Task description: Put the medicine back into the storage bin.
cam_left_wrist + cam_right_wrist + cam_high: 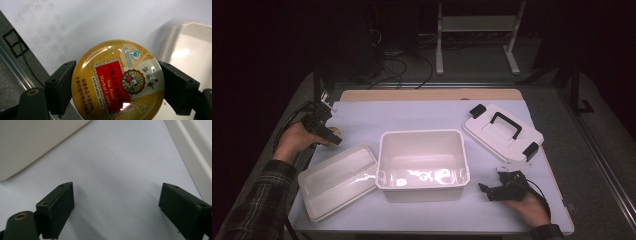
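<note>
At far left I have my left gripper [117, 82] clamped on the round gold candy tin [117, 80], fingers [61, 87] on opposite rims, lifted clear of the worktop [422, 117]. Right gripper [493, 191], fingers wide and empty, waits beside the open white plastic bin [422, 165].

Left gripper [325, 131] fingers [61, 87] clamped on a round tin [117, 80]. Right gripper [117, 207] fingers [58, 206] spread wide, empty, low over surface [117, 165].
</note>
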A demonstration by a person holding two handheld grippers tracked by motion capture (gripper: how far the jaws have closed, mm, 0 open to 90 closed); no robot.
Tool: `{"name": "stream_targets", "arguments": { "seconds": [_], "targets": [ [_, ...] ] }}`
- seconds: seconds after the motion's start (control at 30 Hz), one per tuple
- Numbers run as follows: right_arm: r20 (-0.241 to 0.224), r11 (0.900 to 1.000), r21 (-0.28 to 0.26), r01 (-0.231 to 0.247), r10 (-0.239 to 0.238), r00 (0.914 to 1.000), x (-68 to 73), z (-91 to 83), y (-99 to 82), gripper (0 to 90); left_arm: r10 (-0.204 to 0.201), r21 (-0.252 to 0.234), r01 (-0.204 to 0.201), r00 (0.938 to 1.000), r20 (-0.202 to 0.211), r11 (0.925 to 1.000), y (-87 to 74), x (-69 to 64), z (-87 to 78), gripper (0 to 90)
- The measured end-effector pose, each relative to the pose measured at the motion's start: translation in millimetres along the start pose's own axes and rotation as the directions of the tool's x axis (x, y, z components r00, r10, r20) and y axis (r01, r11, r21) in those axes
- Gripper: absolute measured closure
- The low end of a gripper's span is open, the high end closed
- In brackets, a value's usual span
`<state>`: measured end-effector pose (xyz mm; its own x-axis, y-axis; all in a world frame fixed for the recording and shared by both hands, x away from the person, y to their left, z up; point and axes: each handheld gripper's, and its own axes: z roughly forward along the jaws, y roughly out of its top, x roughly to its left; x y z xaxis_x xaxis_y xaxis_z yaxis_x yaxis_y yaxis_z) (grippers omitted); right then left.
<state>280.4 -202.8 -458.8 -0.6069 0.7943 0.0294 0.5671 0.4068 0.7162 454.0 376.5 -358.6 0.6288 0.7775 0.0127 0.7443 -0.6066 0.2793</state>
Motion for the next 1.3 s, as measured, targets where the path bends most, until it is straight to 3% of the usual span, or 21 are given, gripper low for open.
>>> {"name": "stream_targets", "arguments": {
  "seconds": [0.43, 0.5, 0.53, 0.7, 0.77, 0.8, 0.9, 1.0, 1.03, 1.07, 1.13, 1.3],
  "targets": [
    [0.001, 1.0, -0.001, 0.001, -0.001, 1.0, 0.0, 0.0, 0.0, 12.1, 0.081, -0.064, -0.079, 0.9964, 0.024, 0.9948, 13.2, -27.7, -52.3, 19.7],
    [0.001, 1.0, -0.001, 0.001, -0.001, 1.0, 0.0, 0.0, 0.0, 12.1, 0.1, -0.075, -0.098, 0.9944, 0.032, 0.9924, 15.4, -34.4, -58.3, 19.7],
    [0.001, 1.0, -0.001, 0.002, -0.002, 1.0, 0.0, 0.0, 0.0, 12.1, 0.13, -0.081, -0.127, 0.9909, 0.035, 0.9886, 18.0, -41.6, -63.5, 19.7],
    [0.0, 1.0, -0.001, 0.0, 0.0, 1.0, 0.1, 0.0, 0.0, 12.1, 0.174, -0.098, -0.169, 0.9837, 0.043, 0.9807, 23.6, -57.3, -73.7, 19.7],
    [0.001, 1.0, 0.0, 0.001, -0.001, 1.0, 0.0, 0.0, 0.0, 12.1, 0.214, -0.113, -0.207, 0.9752, 0.057, 0.9718, 27.9, -70.1, -80.7, 19.7],
    [0.001, 1.0, 0.0, 0.001, -0.001, 1.0, 0.0, 0.0, 0.0, 12.1, 0.214, -0.113, -0.207, 0.9752, 0.057, 0.9718, 27.9, -70.1, -80.7, 19.7],
    [0.001, 1.0, -0.001, 0.0, 0.0, 1.0, 0.1, 0.0, 0.0, 12.1, 0.256, -0.125, -0.247, 0.9643, 0.066, 0.9609, 32.5, -84.6, -86.3, 19.7],
    [0.0, 1.0, 0.0, -0.001, 0.001, 1.0, 0.2, -0.1, 0.1, 12.1, 0.3, -0.14, -0.287, 0.9505, 0.081, 0.9476, 37.0, -99.1, -91.5, 19.7],
    [0.0, 1.0, 0.0, -0.001, 0.001, 1.0, 0.2, -0.1, 0.0, 12.1, 0.32, -0.153, -0.304, 0.9429, 0.092, 0.9402, 40.0, -108.5, -94.4, 19.7],
    [0.0, 1.0, 0.0, -0.001, 0.001, 1.0, 0.2, -0.1, 0.0, 12.1, 0.32, -0.153, -0.304, 0.9429, 0.092, 0.9402, 40.0, -108.5, -94.4, 19.7],
    [0.0, 1.0, 0.0, -0.001, 0.001, 1.0, 0.2, -0.1, 0.1, 12.1, 0.343, -0.159, -0.325, 0.9342, 0.099, 0.9321, 42.8, -117.8, -96.7, 19.7],
    [0.0, 1.0, 0.0, -0.002, 0.002, 1.0, 0.3, -0.1, 0.1, 12.1, 0.405, -0.174, -0.383, 0.9068, 0.117, 0.9072, 49.6, -139.8, -100.0, 19.7]
  ]
}}
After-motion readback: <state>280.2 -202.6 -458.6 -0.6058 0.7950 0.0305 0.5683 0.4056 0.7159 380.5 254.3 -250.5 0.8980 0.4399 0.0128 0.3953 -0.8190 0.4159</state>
